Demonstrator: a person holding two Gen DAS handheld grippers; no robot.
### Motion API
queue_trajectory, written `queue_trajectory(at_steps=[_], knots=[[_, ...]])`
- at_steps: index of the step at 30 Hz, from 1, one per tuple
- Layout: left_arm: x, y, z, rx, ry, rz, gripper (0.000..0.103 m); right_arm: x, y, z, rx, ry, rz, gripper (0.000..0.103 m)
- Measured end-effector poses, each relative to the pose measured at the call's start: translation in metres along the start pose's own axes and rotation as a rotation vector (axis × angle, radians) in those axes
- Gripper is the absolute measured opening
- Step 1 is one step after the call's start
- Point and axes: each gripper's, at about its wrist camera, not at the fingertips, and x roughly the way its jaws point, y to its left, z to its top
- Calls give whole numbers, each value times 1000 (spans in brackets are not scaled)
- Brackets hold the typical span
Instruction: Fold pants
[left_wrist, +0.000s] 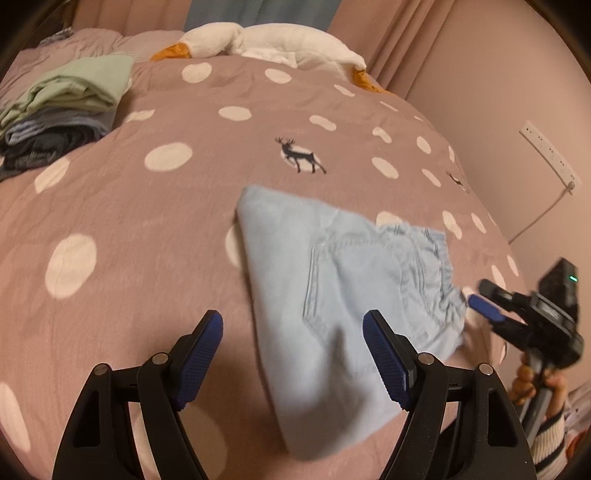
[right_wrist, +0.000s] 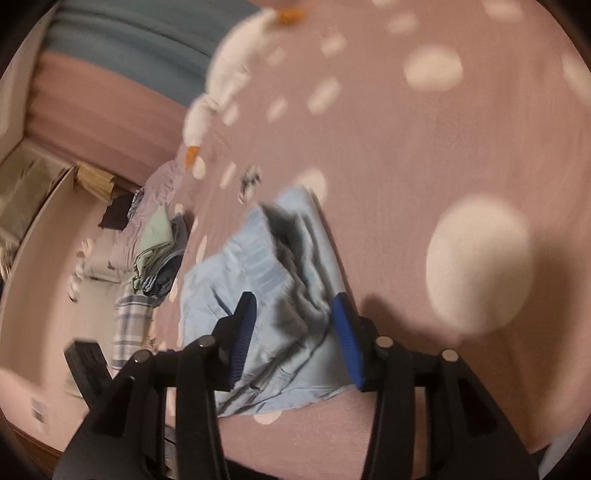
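Note:
Light blue pants (left_wrist: 332, 295) lie folded on the pink dotted bedspread (left_wrist: 147, 221), back pocket up, elastic waistband to the right. My left gripper (left_wrist: 291, 354) is open and empty, hovering above the pants' near left edge. My right gripper (left_wrist: 484, 308) shows at the right, by the waistband, held by a hand. In the blurred right wrist view my right gripper (right_wrist: 295, 332) is open above the pants (right_wrist: 258, 280), its jaws spread over the bunched waistband and holding nothing.
A stack of folded clothes (left_wrist: 62, 110), green on top, sits at the back left of the bed and also shows in the right wrist view (right_wrist: 159, 258). A white plush goose (left_wrist: 273, 40) lies along the head. A wall and a power strip (left_wrist: 546, 155) are to the right.

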Motion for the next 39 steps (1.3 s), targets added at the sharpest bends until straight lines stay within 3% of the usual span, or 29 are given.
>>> queue_trajectory(at_steps=[4,8,15,20,22,24,27,30,32,35,37,39], knots=[[9,-7,15,7,-15,-13,78,-6,28,-1,-175,-45,-20,42],[25,-15,30,41,-19,24,78,19,40,-5,-246,5,-13,24],[59,-16,42,82,14,119,49,64,32,-22,-318,150,-114,14],[88,-10,35,107,92,157,48,69,15,-27,-284,218,-82,5],[88,-14,34,131,77,174,48,67,16,-24,-274,223,-76,5],[84,-16,33,147,72,182,48,62,24,-19,-275,220,-41,16],[81,-12,33,133,70,160,48,54,47,-8,-352,155,-5,16],[81,-12,32,127,66,160,48,64,56,10,-382,85,-98,21],[80,-14,31,131,64,168,48,75,55,18,-374,65,-138,19],[77,-15,31,130,59,164,48,94,41,23,-363,87,-267,20],[72,-14,29,124,59,158,48,100,26,20,-312,92,-255,21],[69,-14,26,122,60,161,48,97,22,22,-284,89,-263,33]])
